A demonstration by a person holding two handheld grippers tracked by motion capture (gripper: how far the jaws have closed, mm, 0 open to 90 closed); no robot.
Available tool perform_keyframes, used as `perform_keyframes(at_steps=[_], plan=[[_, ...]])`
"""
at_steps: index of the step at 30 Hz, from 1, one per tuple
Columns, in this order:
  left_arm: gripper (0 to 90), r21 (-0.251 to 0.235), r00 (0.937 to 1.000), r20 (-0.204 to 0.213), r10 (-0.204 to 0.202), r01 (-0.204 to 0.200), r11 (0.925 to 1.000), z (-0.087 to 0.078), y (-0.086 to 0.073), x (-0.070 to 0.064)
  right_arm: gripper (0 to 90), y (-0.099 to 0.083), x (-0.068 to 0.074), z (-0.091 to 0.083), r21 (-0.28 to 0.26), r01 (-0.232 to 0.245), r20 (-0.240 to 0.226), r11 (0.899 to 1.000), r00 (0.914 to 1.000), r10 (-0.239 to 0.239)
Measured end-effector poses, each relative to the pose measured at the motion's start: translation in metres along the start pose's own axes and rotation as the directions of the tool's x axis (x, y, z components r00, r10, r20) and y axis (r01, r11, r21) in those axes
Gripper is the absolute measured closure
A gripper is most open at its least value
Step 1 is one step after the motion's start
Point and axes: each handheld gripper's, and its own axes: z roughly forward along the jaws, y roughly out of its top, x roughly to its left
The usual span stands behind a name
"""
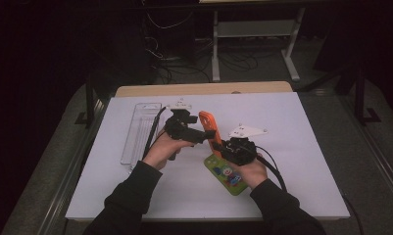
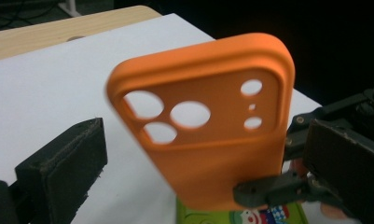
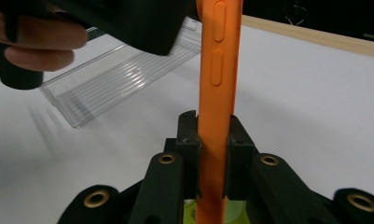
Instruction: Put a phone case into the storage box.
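Note:
An orange phone case (image 1: 206,121) stands upright above the white table sheet between both grippers. My right gripper (image 3: 212,145) is shut on its lower edge, jaws pinching both faces; the side buttons (image 3: 216,44) face that camera. In the left gripper view the case's back (image 2: 212,154) with its camera cut-outs sits between the two wide-apart jaws of my left gripper (image 2: 203,168), which is open; neither pad (image 2: 65,170) touches it. From above, the left gripper (image 1: 208,135) points right at the case and the right gripper (image 1: 219,147) holds it from below.
A clear plastic packaging tray (image 1: 141,131) lies at the left of the white sheet (image 1: 292,147). A green printed card (image 1: 227,175) lies flat under the right hand. A wooden table edge (image 1: 204,89) runs along the back.

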Motion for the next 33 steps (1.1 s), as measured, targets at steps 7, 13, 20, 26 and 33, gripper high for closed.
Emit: perform_keyframes(at_steps=[7, 13, 20, 26, 33], plan=[[0.0, -0.018, 1.0, 0.002, 0.01, -0.01, 0.9998, 0.0031, -0.0009, 0.0005, 78.1, -0.0001, 0.0058, 0.0017, -0.006, 0.019, -0.018, 1.0, 0.9996, -0.019], [0.0, -0.035, 0.9998, -0.01, 0.02, -0.02, 0.9992, 0.0026, -0.0029, 0.0, 78.1, -0.0005, 0.0068, 0.0034, 0.0, 0.025, -0.021, 1.0, 0.9995, -0.025], [8.7, -0.065, 0.9998, -0.002, 0.021, -0.021, 0.9977, -0.0013, -0.0034, 0.0036, 78.2, -0.0007, 0.0077, 0.0039, -0.003, 0.03, -0.025, 1.0, 0.9992, -0.03], [12.7, -0.091, 0.9998, 0.002, 0.022, -0.022, 0.9957, -0.0019, -0.0036, 0.0017, 78.2, -0.0012, 0.0087, 0.0043, 0.005, 0.039, -0.022, 0.999, 0.999, -0.039], [15.4, -0.077, 0.9999, 0.011, 0.009, -0.008, 0.997, -0.0013, -0.0042, 0.0024, 78.0, -0.0026, 0.0092, 0.0063, 0.022, 0.057, -0.017, 0.998, 0.9983, -0.056]])
